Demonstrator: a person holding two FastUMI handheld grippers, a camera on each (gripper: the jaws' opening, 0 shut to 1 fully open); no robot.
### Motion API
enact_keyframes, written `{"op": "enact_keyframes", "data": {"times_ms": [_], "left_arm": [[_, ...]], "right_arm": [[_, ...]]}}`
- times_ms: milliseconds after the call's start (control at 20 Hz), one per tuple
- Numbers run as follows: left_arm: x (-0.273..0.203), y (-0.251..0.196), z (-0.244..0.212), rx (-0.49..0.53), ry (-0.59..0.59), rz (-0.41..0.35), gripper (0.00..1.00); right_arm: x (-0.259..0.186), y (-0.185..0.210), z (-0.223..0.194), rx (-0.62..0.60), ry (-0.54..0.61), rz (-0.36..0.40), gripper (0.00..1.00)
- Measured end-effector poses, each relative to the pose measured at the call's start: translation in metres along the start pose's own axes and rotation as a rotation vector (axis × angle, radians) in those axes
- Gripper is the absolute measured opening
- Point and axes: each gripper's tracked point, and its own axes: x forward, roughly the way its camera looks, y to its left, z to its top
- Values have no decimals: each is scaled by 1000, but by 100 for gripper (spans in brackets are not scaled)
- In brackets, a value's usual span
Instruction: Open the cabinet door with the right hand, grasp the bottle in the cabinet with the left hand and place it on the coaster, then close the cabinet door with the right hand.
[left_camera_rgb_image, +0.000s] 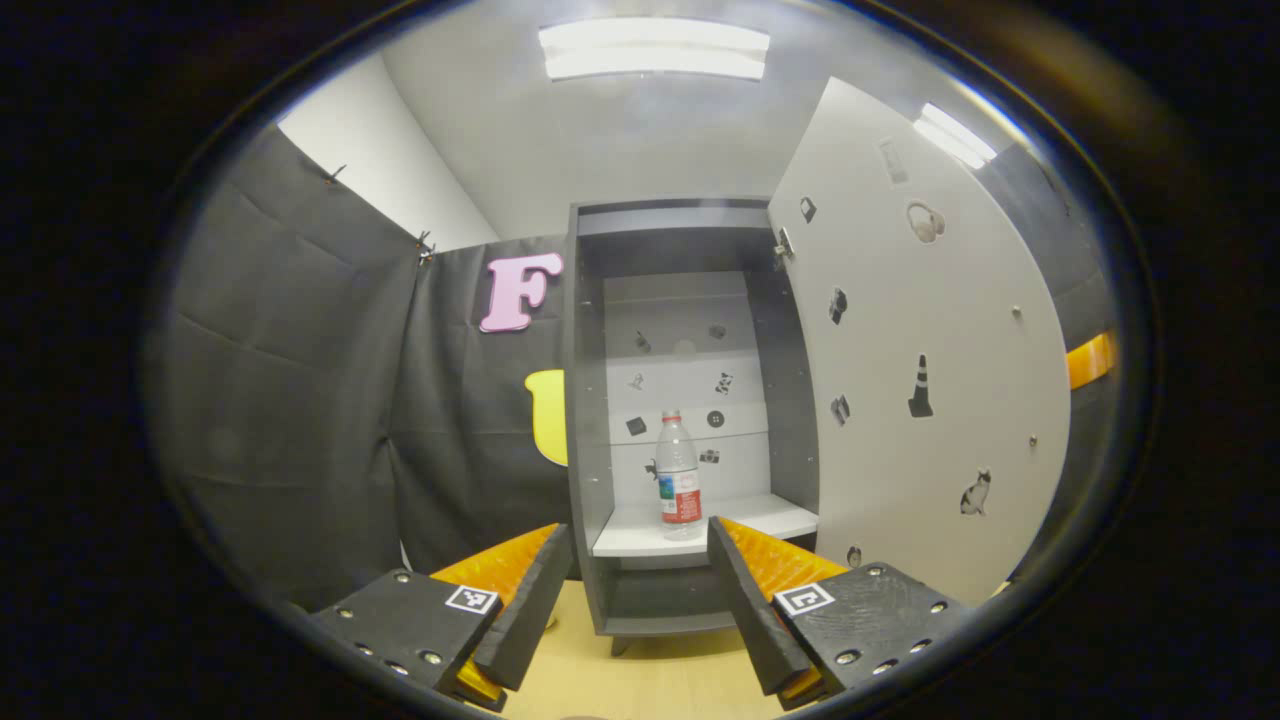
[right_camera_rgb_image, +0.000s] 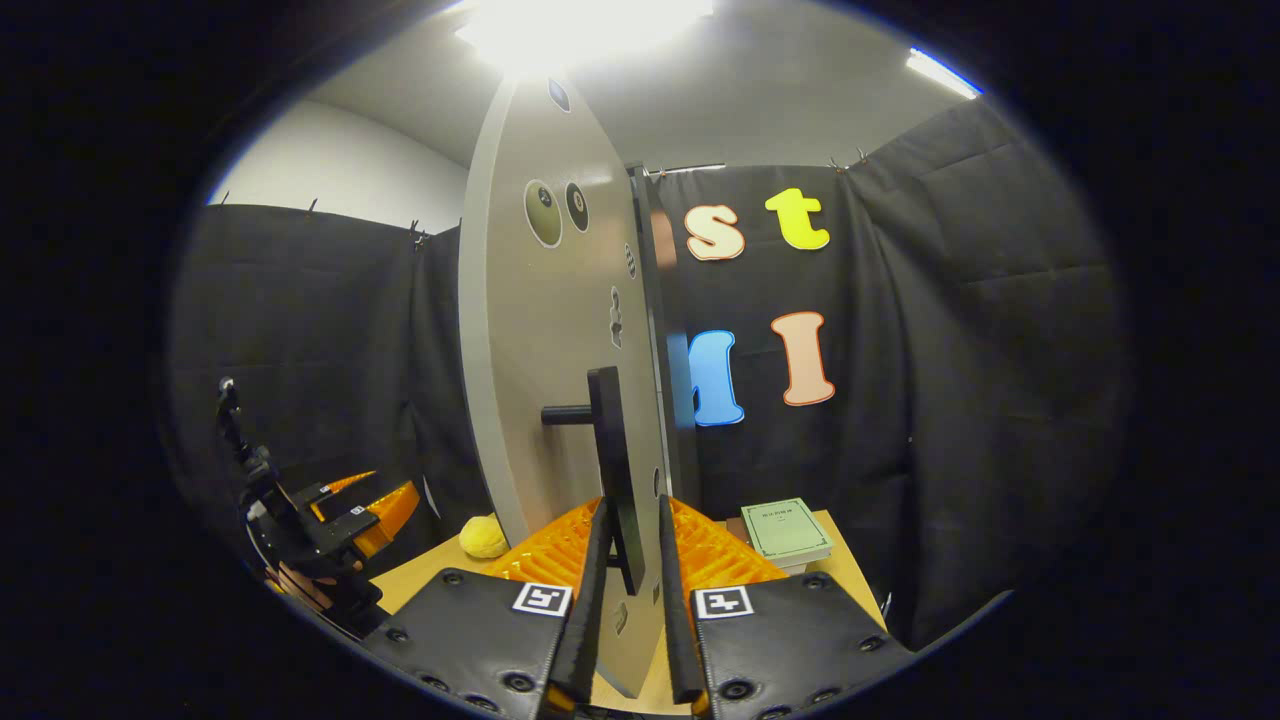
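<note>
A clear plastic bottle (left_camera_rgb_image: 680, 478) with a red label stands upright on the white shelf (left_camera_rgb_image: 745, 520) inside the grey cabinet (left_camera_rgb_image: 588, 420). The cabinet door (left_camera_rgb_image: 930, 380) is swung wide open to the right. My left gripper (left_camera_rgb_image: 638, 540) is open in front of the cabinet, short of the bottle, with nothing between its fingers. In the right gripper view the door (right_camera_rgb_image: 530, 340) is seen nearly edge-on. My right gripper (right_camera_rgb_image: 632, 520) is shut on the door's black handle (right_camera_rgb_image: 610, 450), one finger on each side. The left gripper (right_camera_rgb_image: 345, 515), held by a hand, appears at the far left.
The cabinet stands on a light wooden table (left_camera_rgb_image: 640, 680). A yellow soft ball (right_camera_rgb_image: 483, 537) lies on the table left of the door. A green book (right_camera_rgb_image: 788, 530) lies at the table's right end. Black cloth walls close in the booth.
</note>
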Motion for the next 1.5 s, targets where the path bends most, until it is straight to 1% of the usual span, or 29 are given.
{"op": "enact_keyframes", "data": {"times_ms": [50,100,150,200,250,300,350,500,750,900,950,1000,1050,1100,1150,1200,1300,1400,1450,1500], "left_arm": [[12,-5,3,-8,-1,-15,82],[24,-8,5,-21,-1,-24,84],[35,-9,5,-35,7,-33,84],[48,-11,4,-46,18,-40,82],[62,-14,2,-53,30,-45,82],[76,-16,0,-55,40,-51,82],[91,-19,-3,-54,48,-57,82],[138,-28,-10,-60,61,-88,82],[199,-41,-20,-73,70,-134,82],[229,-53,-23,-58,64,-167,84],[238,-55,-24,-56,59,-172,84],[246,-58,-25,-59,54,-179,82],[254,-62,-25,-67,51,-191,82],[259,-62,-25,-76,49,-198,82],[267,-62,-25,-82,44,-202,84],[273,-62,-25,-81,42,-203,82],[286,-60,-29,-70,39,-199,84],[300,-58,-34,-57,36,-194,84],[304,-57,-36,-56,36,-195,82],[309,-56,-39,-60,39,-195,83]], "right_arm": [[-2,-10,1,-31,-5,-18,43],[0,-15,-2,-59,-6,-24,53],[-1,-22,-5,-85,-7,-35,65],[-4,-31,-9,-107,-7,-51,70],[-7,-39,-13,-121,-7,-71,83],[-9,-48,-18,-124,-3,-95,92],[-10,-58,-23,-110,5,-123,96],[-10,-82,-31,-35,19,-199,97],[-16,-125,-31,71,-11,-359,96],[-20,-144,-33,98,-12,-440,96],[-23,-148,-33,97,-13,-465,92],[-26,-153,-34,93,-12,-490,92],[-27,-156,-35,89,-11,-514,92],[-28,-159,-34,88,-12,-533,92],[-29,-158,-34,90,-13,-547,92],[-29,-159,-34,92,-15,-561,92],[-31,-161,-35,95,-18,-587,92],[-33,-160,-39,98,-18,-613,92],[-31,-161,-42,102,-15,-625,92],[-31,-161,-44,107,-11,-635,92]]}}
